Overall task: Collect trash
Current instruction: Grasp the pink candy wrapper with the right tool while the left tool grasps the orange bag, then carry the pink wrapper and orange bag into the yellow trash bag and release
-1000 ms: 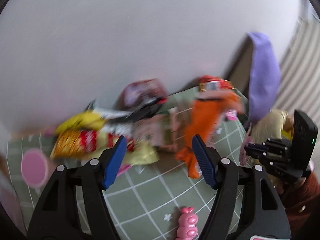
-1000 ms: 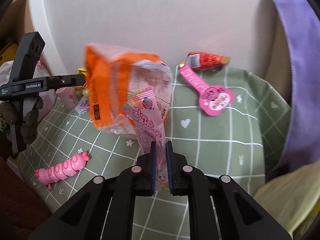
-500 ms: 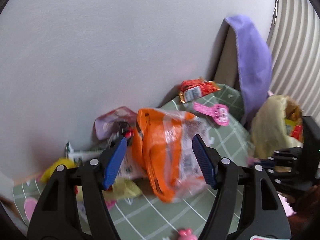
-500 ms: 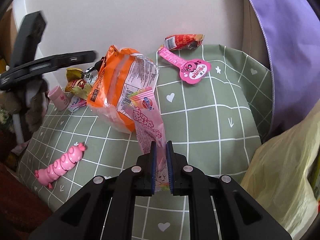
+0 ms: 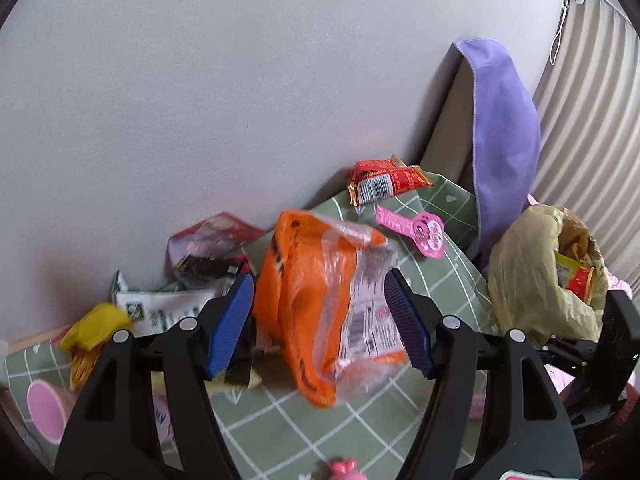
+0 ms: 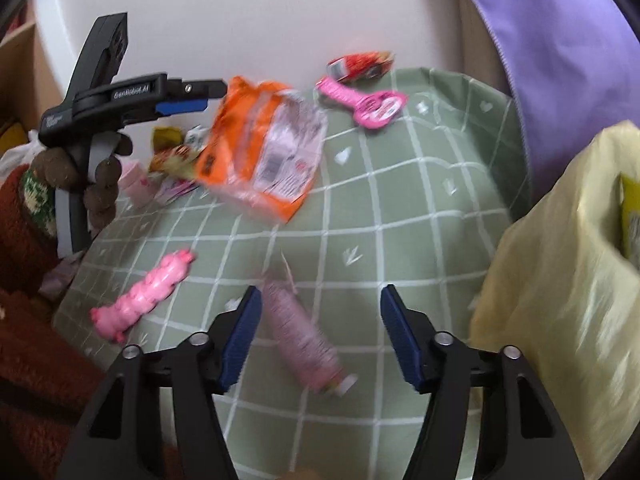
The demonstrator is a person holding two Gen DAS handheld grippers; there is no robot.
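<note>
My right gripper [image 6: 320,292] hangs over the green checked cloth [image 6: 400,200] with its jaws opening. The pink wrapper [image 6: 300,340] lies blurred on the cloth below and between the fingers, and no pad touches it. An orange and clear snack bag [image 5: 312,312] [image 6: 260,148] lies further back. My left gripper [image 5: 320,292] [image 6: 200,96] is open above the bag, which shows between its blue pads; I see no grip on it. A yellow plastic bag [image 6: 560,260] [image 5: 540,272] with wrappers inside stands at the right.
A red wrapper [image 5: 384,184] and a pink paddle-shaped pack [image 5: 416,228] lie near the wall. More wrappers [image 5: 168,308] and a pink cup [image 6: 134,184] are piled at the left. A pink caterpillar toy [image 6: 148,296] lies near the front. A purple cloth [image 5: 500,128] hangs at the right.
My right gripper was shut on the pink wrapper; it has swung right toward the yellow bag, and now stands open with the wrapper on the cloth. The orange bag now shows between my left fingers.
</note>
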